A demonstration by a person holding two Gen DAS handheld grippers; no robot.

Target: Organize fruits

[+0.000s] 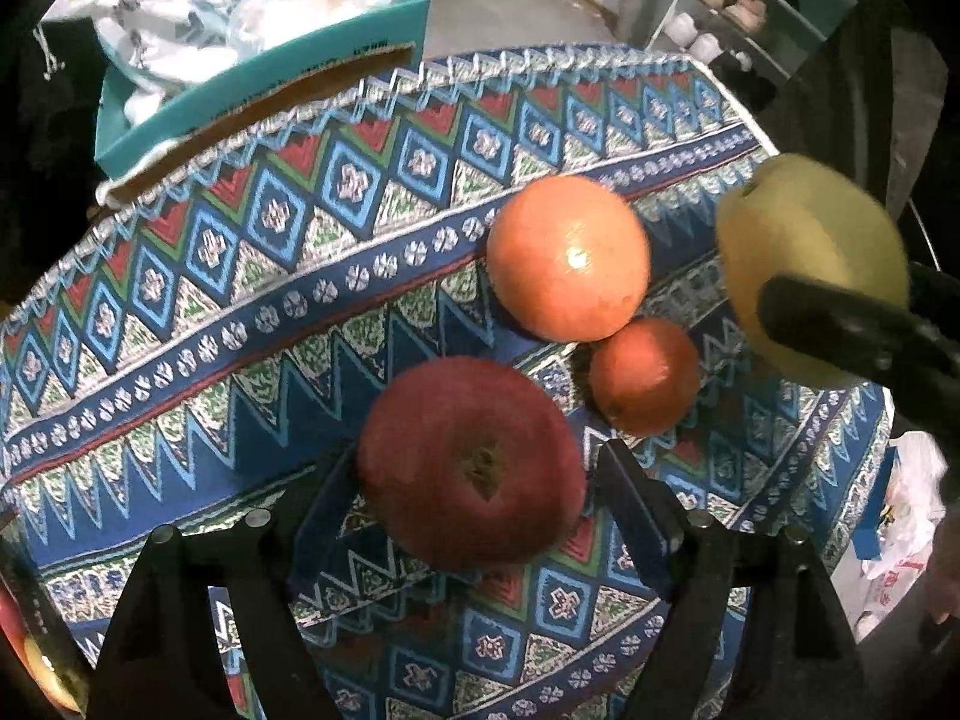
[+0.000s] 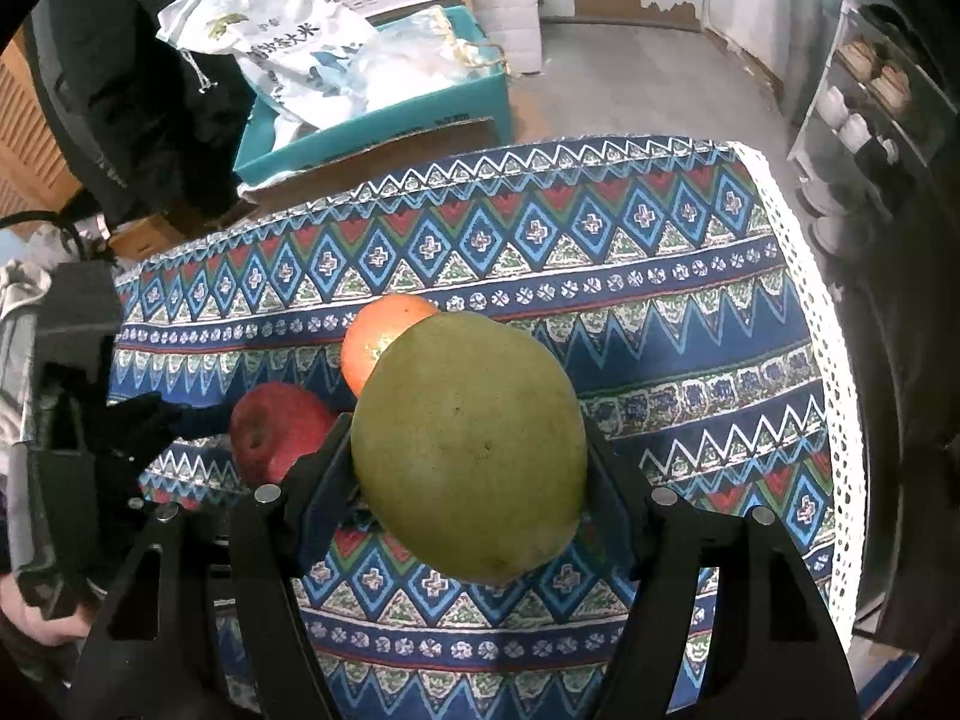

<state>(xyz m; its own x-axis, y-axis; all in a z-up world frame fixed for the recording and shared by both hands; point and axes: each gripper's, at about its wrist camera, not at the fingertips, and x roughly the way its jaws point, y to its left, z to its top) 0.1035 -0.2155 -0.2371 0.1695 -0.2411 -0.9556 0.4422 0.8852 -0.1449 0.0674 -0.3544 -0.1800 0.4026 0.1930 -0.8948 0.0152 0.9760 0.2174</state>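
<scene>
**Fruit sorting midway, mango aloft**

The right hand-held gripper [image 2: 471,480] pinches a green mango [image 2: 471,450] above the patterned worktop [image 2: 660,276]. The left hand-held gripper [image 1: 474,480], spread, brackets a red apple [image 1: 474,462]; whether it grips is unclear. Nearby, a large orange [image 1: 567,258] touches a small orange [image 1: 645,375], apparently grouped.

Probably a home storeroom: rice sack [image 2: 288,54], shoe rack [image 2: 870,102], patterned tablecloth [image 2: 660,276]

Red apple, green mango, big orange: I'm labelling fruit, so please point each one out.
red apple [image 1: 474,462]: left wrist view, around its stem end.
green mango [image 2: 471,444]: right wrist view, middle of its skin.
big orange [image 1: 567,258]: left wrist view, near its glossy highlight.
</scene>
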